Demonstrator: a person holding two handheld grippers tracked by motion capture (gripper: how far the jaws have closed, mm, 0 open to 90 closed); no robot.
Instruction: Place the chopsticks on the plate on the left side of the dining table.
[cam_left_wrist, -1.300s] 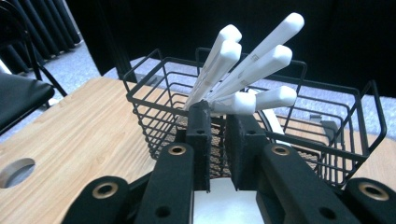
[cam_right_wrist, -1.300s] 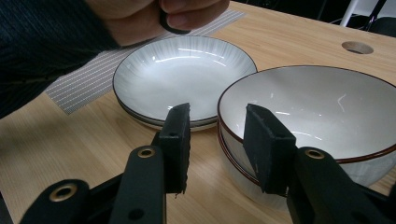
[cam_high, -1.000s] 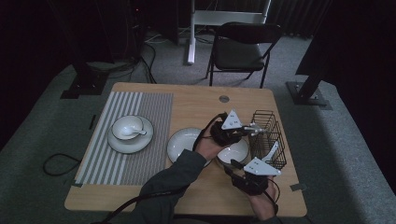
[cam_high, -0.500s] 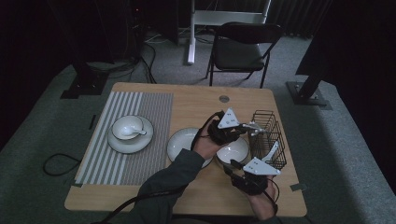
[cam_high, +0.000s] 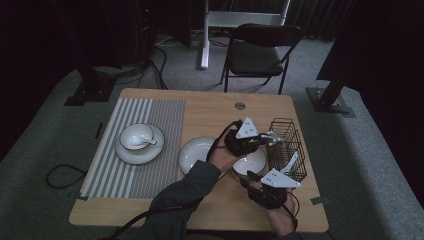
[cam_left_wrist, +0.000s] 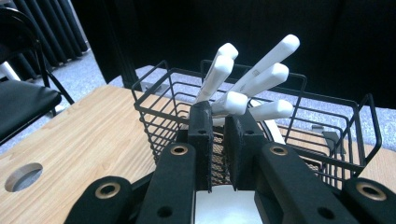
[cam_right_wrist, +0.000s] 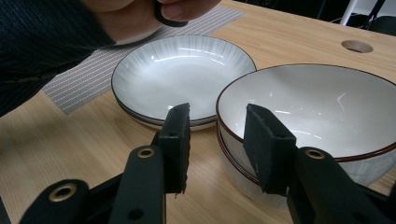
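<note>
Here the left gripper (cam_left_wrist: 219, 109) sits just before the white ceramic spoon handles (cam_left_wrist: 261, 79) standing in the black wire basket (cam_left_wrist: 150, 108). Its jaws are nearly closed, have just parted slightly, and the slit is empty. They need to open wider, then close on one handle only. The right gripper (cam_right_wrist: 217, 114) waits half-open, empty, beside the brown-rimmed white bowl (cam_right_wrist: 327, 102).

no text, label, brand, number or sign can be read on anything here. the white handles (cam_left_wrist: 247, 79) in the wire basket (cam_left_wrist: 154, 116) show a faint grey mark on 1 of them, too small and blurred to make out. the bowl (cam_right_wrist: 322, 112) and the plate (cam_right_wrist: 182, 74) carry only rim lines and fine ribbing, no lettering. the striped mat (cam_high: 145, 145) and the wooden table (cam_high: 210, 110) bear no print.
</note>
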